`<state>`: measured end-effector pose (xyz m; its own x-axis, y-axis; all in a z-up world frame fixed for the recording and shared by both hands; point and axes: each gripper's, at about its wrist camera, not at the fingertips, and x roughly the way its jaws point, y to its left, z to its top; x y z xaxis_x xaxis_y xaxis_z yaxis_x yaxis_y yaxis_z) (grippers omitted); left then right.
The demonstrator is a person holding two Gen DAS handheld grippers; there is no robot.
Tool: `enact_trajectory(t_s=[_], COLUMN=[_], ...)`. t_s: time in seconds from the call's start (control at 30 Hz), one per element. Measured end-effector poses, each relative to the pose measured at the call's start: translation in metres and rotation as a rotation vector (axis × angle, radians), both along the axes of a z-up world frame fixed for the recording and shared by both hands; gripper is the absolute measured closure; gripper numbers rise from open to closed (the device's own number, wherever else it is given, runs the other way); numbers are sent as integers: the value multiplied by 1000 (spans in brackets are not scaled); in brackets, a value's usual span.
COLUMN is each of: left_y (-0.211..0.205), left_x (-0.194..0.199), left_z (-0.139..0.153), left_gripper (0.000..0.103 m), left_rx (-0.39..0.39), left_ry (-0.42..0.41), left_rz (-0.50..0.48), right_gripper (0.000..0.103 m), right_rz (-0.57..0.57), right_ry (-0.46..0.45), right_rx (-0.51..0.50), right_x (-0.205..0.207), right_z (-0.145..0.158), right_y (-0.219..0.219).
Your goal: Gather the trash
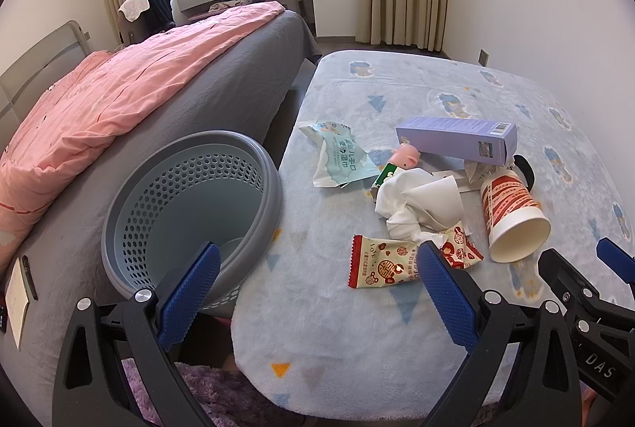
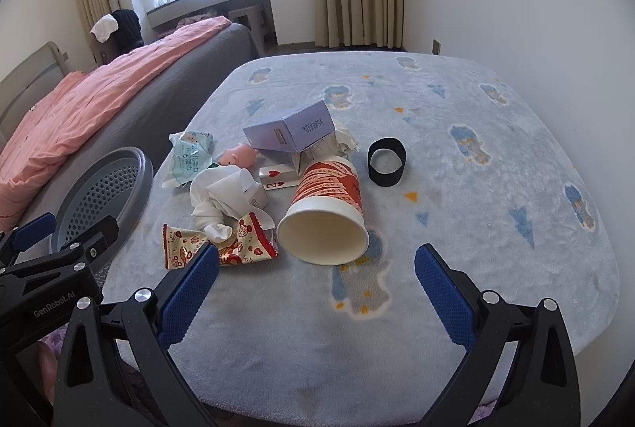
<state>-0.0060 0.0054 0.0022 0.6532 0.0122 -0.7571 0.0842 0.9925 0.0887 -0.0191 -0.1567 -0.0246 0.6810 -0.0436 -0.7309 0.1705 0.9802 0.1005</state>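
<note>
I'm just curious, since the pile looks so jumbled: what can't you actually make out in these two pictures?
- Playing card: right view, partly under the purple box and paper cup.
- Basket bottom: left view, partly hidden by a blue tong finger.
- Black ring: left view, mostly behind the cup.
- Wet-wipe pack print: too small to read.

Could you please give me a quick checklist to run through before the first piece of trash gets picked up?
1. Left gripper open and empty: ok.
2. Right gripper open and empty: ok.
3. Grey basket within view beside the table, mouth unobstructed: ok.
4. Paper cup lying on its side, open end facing the right gripper: ok.
5. Snack wrapper free to lift: not ok, crumpled tissue overlaps it.
6. Cup empty: cannot tell.
</note>
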Motion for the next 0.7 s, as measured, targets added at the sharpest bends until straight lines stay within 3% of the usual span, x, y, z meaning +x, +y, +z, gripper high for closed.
enact_trajectory(t_s=[0.7], left_y=[0], left_x=[0], left_z=[2], left_gripper=[8], left_rx=[-1], left_ry=[3], left_rz=[1], right_gripper=[6], right_rz=[0], right_ry=[0], right_rx=[0], right_x=[0], right_z=[0], right_y=[0])
